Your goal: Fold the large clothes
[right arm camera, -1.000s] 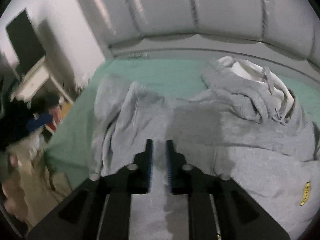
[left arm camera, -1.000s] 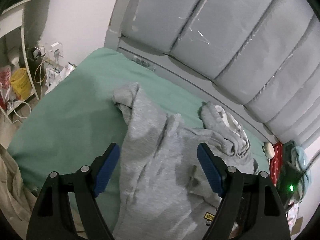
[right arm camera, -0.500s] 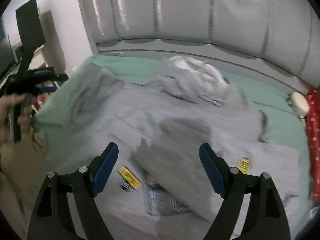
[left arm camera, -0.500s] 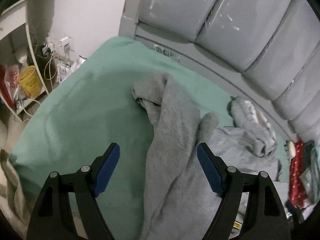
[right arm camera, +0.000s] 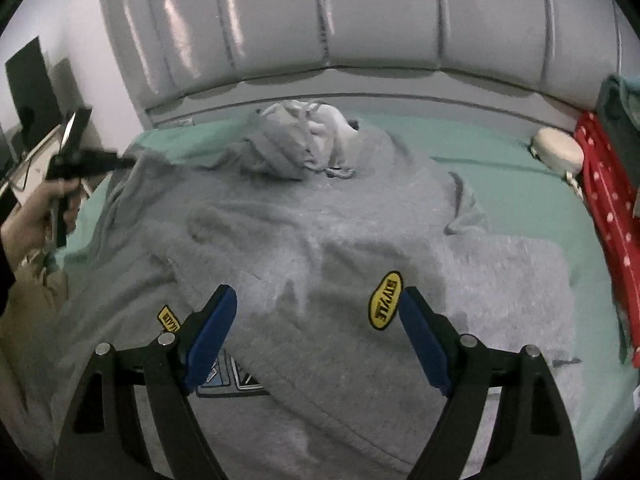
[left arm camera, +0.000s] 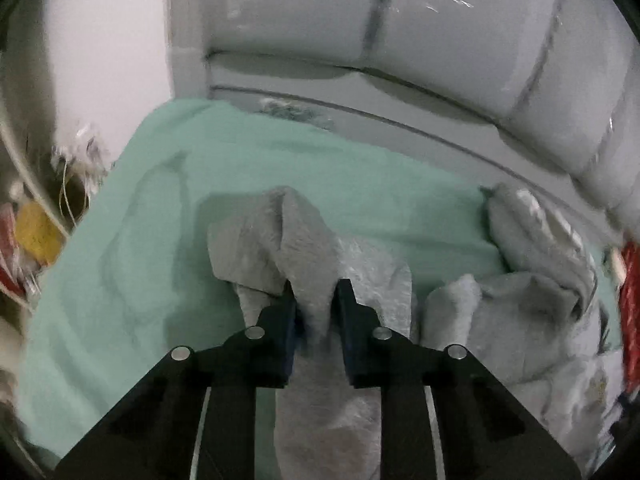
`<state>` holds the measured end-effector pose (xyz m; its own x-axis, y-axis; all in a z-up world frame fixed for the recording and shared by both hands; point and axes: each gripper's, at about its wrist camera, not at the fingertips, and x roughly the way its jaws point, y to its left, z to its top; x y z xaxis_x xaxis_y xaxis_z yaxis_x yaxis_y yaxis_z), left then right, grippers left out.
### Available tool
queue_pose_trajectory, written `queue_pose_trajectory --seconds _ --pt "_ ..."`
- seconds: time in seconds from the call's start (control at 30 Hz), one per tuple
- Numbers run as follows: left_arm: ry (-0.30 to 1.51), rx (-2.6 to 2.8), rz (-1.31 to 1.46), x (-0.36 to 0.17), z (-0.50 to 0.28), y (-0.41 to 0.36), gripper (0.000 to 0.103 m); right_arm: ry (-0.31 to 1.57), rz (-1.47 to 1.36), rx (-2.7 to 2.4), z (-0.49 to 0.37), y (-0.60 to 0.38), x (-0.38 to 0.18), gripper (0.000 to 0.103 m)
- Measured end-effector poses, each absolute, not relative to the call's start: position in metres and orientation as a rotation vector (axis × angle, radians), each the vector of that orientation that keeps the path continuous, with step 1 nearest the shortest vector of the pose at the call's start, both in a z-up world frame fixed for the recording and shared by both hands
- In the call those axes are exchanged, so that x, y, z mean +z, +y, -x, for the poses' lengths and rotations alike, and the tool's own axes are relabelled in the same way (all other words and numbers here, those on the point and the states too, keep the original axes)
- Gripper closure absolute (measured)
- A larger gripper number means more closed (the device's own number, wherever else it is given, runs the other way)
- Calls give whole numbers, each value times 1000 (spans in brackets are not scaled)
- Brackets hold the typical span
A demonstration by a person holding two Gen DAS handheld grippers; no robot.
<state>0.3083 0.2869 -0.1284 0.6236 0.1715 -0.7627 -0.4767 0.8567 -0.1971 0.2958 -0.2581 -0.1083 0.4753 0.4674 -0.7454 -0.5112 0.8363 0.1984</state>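
Hoodie lies spread over the green sheet of the bed, hood bunched toward the grey headboard. The left gripper has just been closing, and its jaws now pinch a raised fold of the grey sleeve at the hoodie's left edge. The right gripper hangs above the hoodie's body, jaws spread wide with nothing between them, a yellow patch just beside its right finger.
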Motion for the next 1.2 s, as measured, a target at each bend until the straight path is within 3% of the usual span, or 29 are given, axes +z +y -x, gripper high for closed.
queue_pose_trajectory --seconds 0.1,0.3,0.4,0.53,0.6,0.67,0.77,0.9,1.1,1.2 --pt "751 561 442 -132 -271 296 93 910 52 582 -296 -260 -109 20" --pt "735 819 674 -135 -190 314 93 895 50 598 -291 -260 -100 20" --pt "749 832 662 -130 -175 313 92 882 78 602 -285 -258 -97 20" --pt "718 839 537 -100 -184 307 81 859 122 598 -281 -256 -93 20" --pt "640 877 477 -80 -179 303 62 861 127 594 -281 -256 -93 20" --pt "548 900 452 -62 -175 304 53 866 122 588 -283 -258 -94 20" --pt "515 856 392 -50 -194 314 47 884 113 573 -287 -259 -98 20" --pt "679 687 332 -67 -253 331 41 916 90 565 -293 -260 -107 20" --pt "1132 455 391 -147 -318 343 41 926 82 552 -297 -262 -109 20" --pt "1152 452 301 -151 -312 335 40 924 73 546 -298 -265 -108 20"
